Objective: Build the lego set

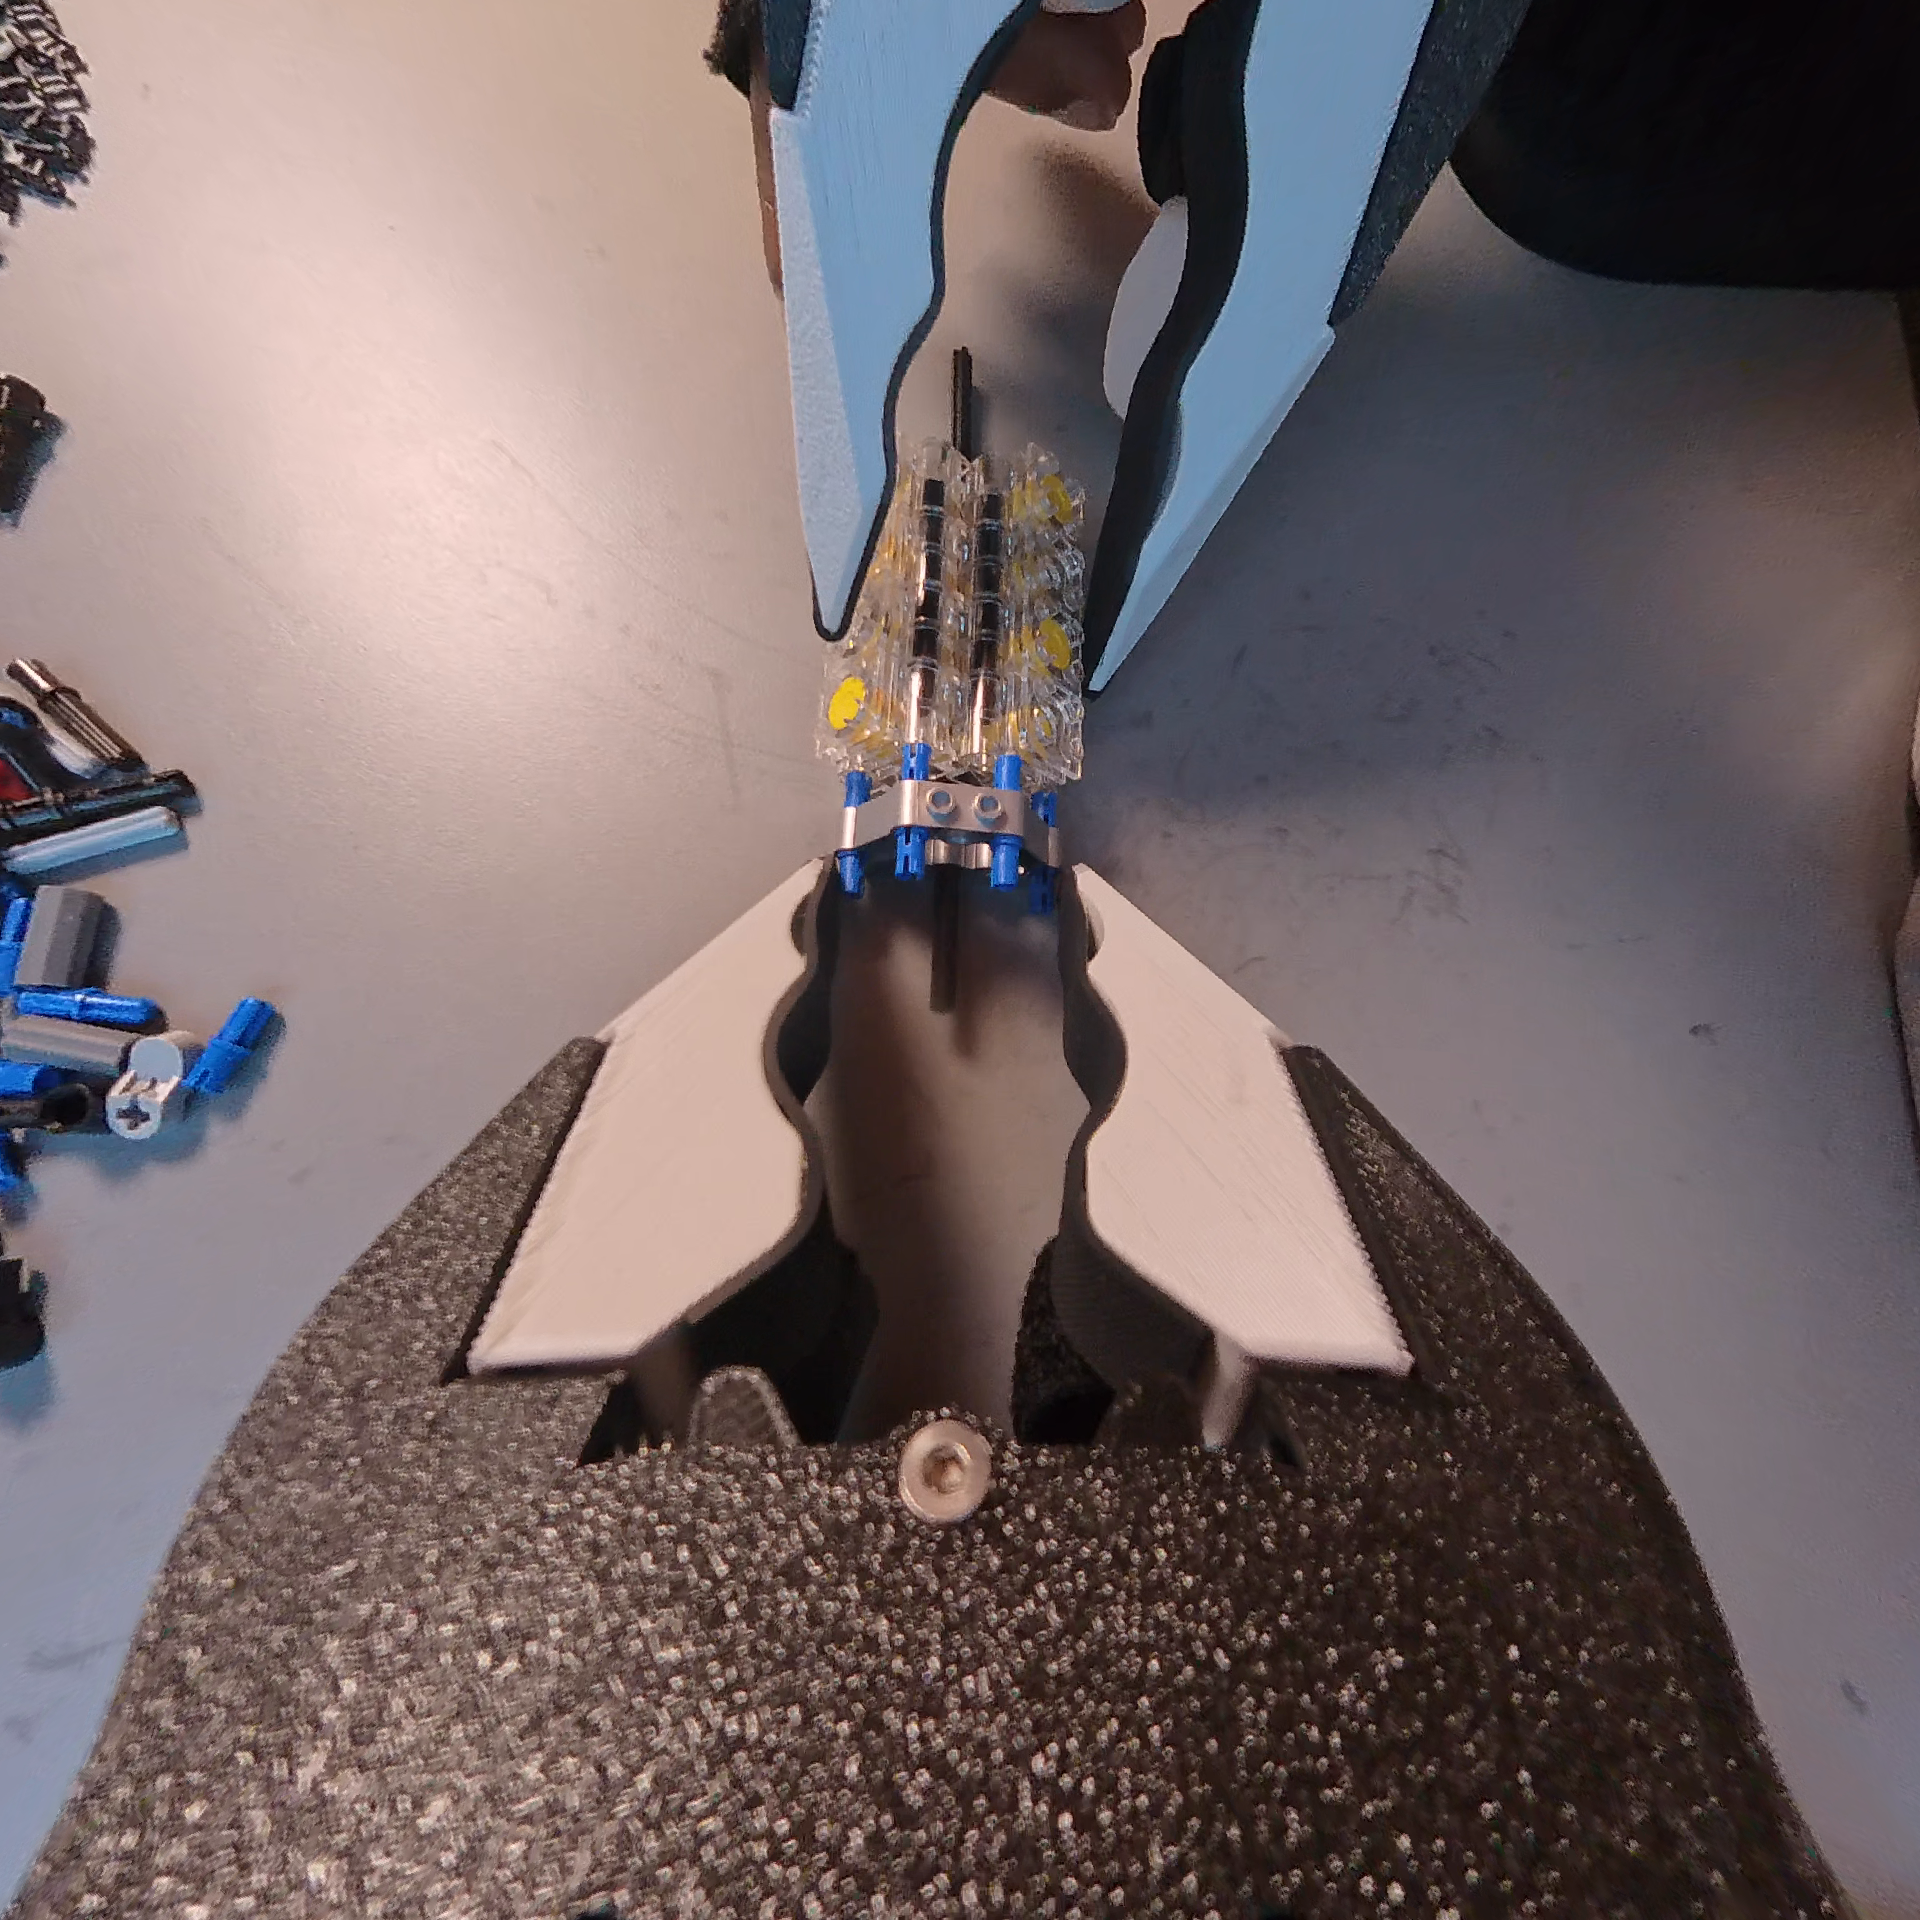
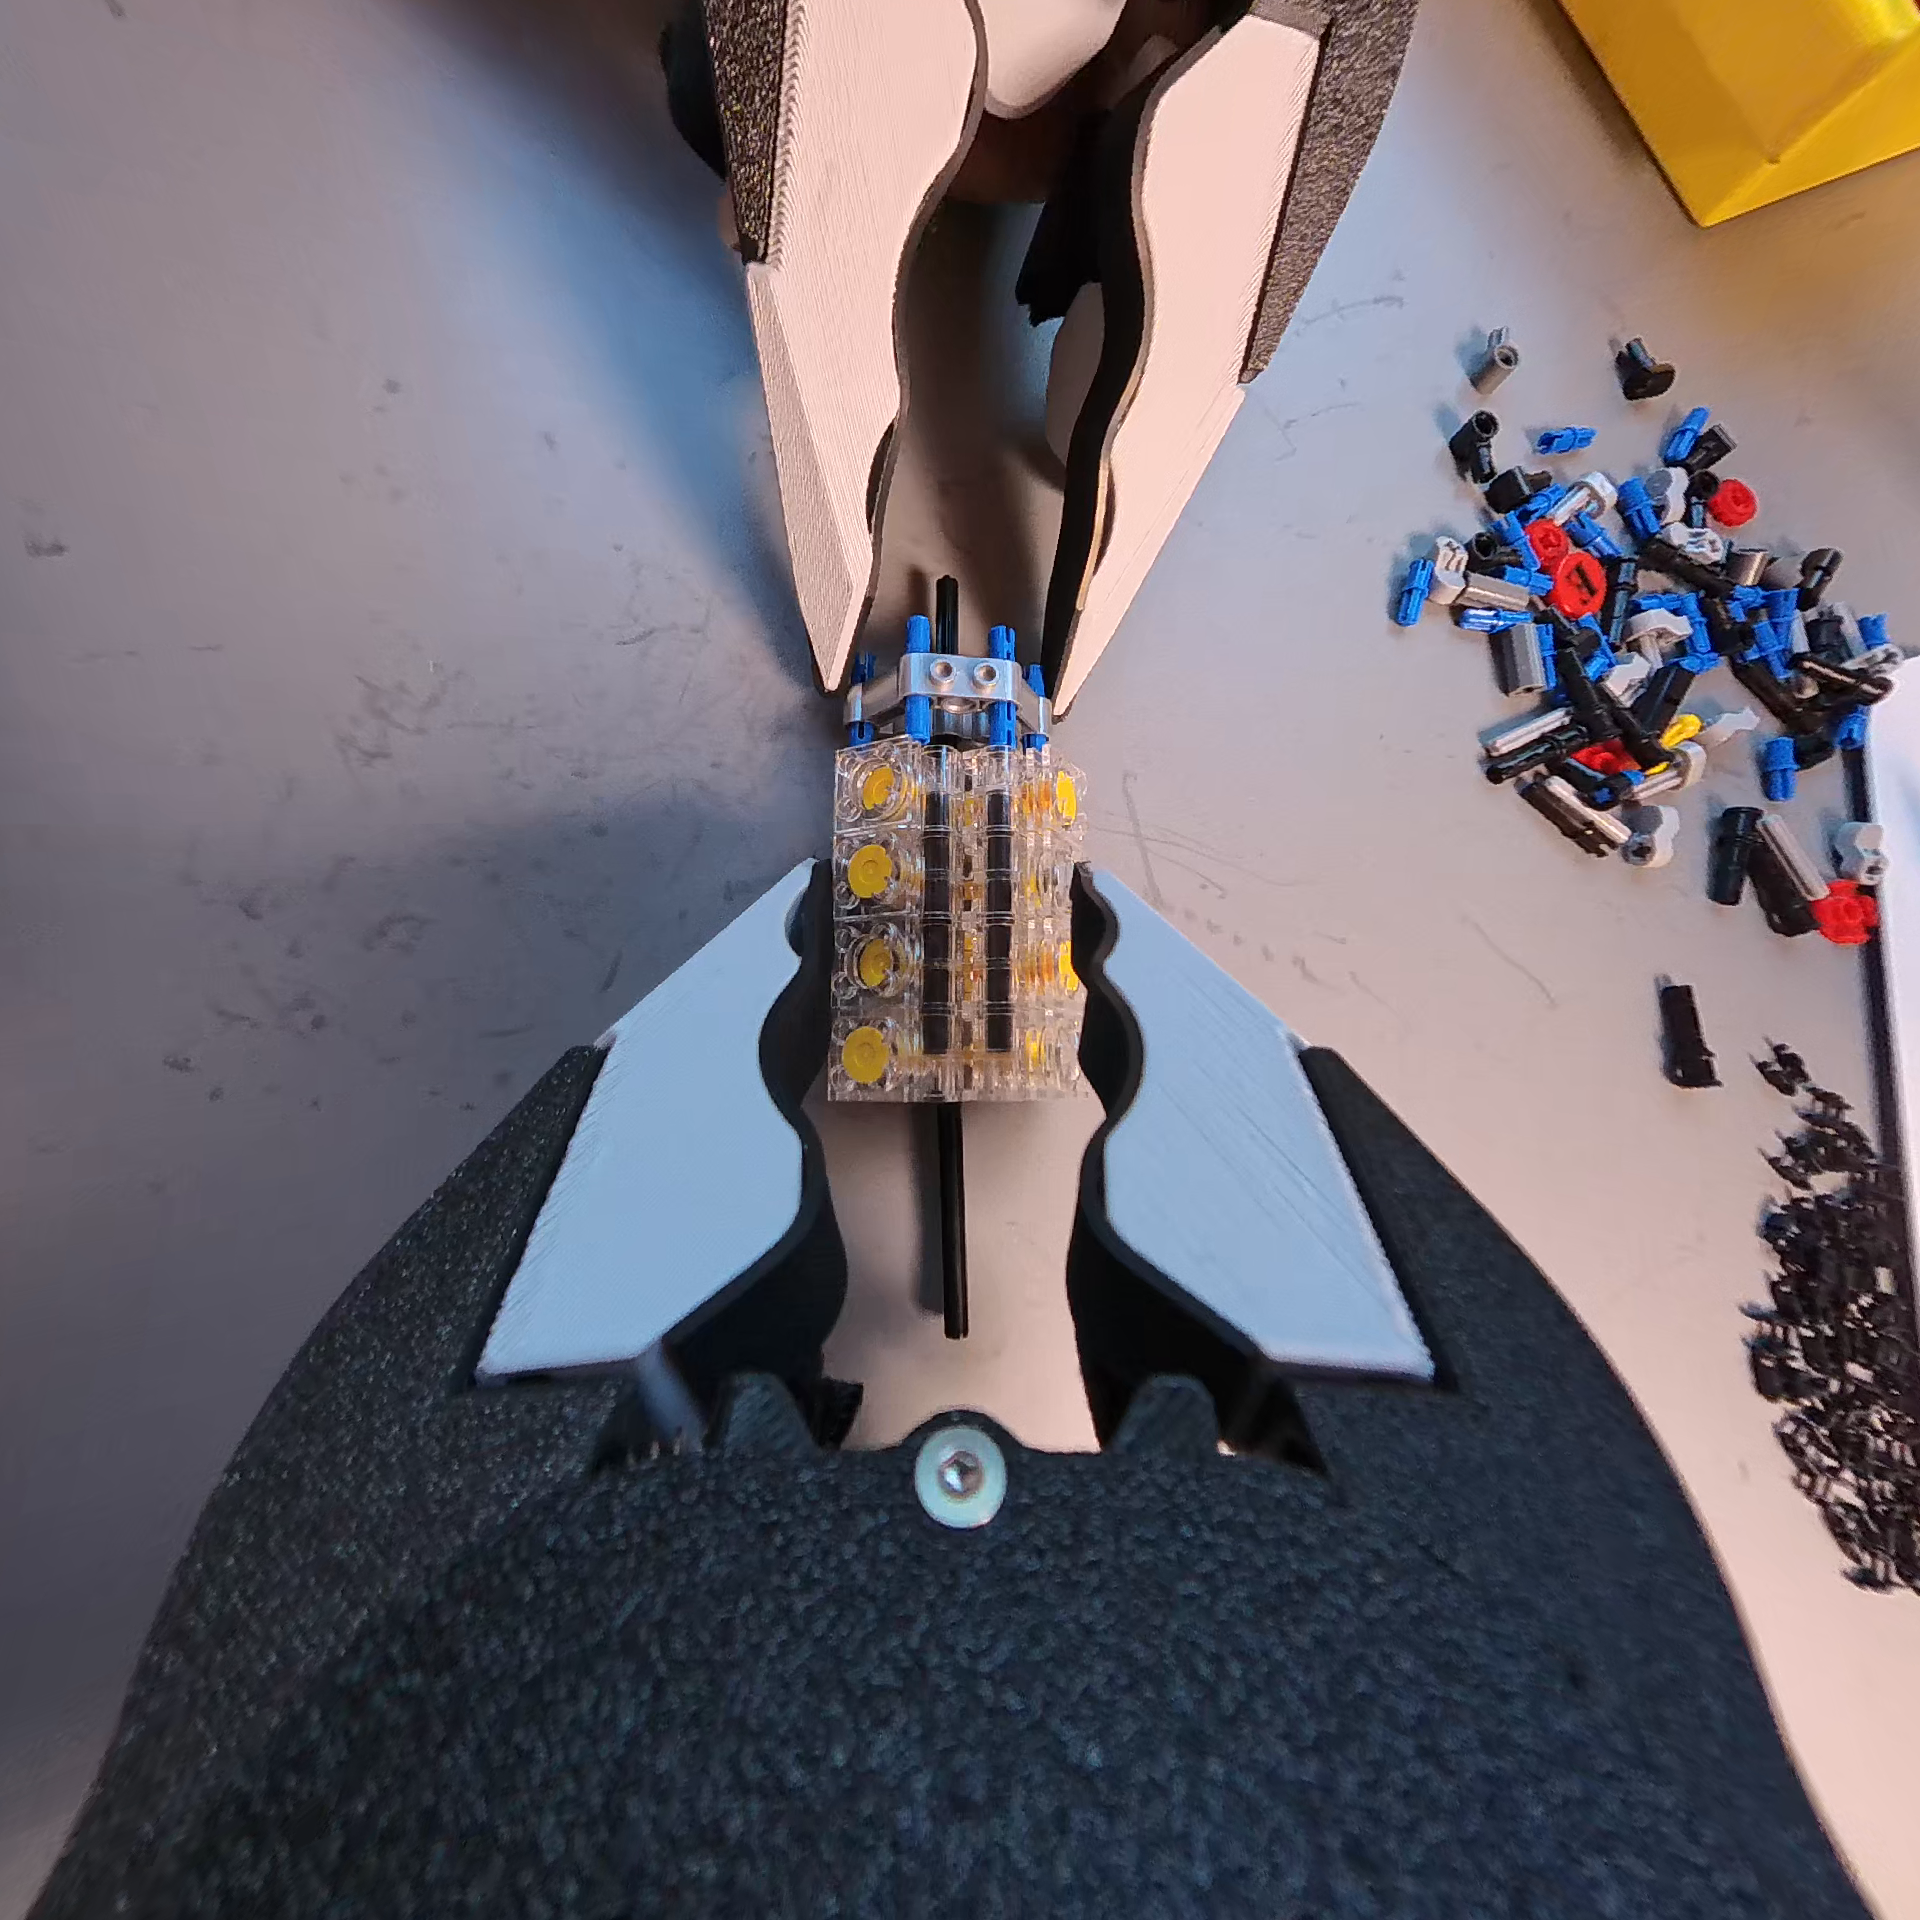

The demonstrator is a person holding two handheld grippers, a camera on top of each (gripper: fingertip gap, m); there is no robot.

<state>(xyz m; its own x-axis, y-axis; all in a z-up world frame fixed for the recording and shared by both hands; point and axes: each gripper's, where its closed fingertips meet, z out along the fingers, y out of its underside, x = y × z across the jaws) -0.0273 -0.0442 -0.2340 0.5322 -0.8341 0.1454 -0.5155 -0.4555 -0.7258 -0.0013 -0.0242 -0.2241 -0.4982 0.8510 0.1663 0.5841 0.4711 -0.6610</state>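
Right gripper [image 2: 951, 904] is clamped on the clear brick block [image 2: 956, 925], fingers pressed against both its long sides. Left gripper [image 1: 951, 868] sits at the block's other end, its tips flanking the grey connector frame [image 1: 961, 816] with blue pins; the gap is narrow, but whether it actually grips cannot be told. In the left wrist view the same block [image 1: 961, 613] shows between the right gripper's tips.

Block count: four yellow round studs in a column on its left face, more yellow showing through on the right, two black rods running lengthwise, and one thin black axle [image 2: 951, 1226] poking out both ends. Four blue pins visible around the frame in the right wrist view.

The two grippers face each other head-on, with the block bridging them above the grey table [image 2: 364, 727].

Right of the block: one loose pile of small parts [image 2: 1652, 644] in blue, black, grey and red, a single black piece [image 2: 1685, 1034] lying apart, and a heap of tiny black bits [image 2: 1844, 1320] near the edge. Yellow bin [image 2: 1766, 94] at the far right corner. The tabletop left of the block has open room.
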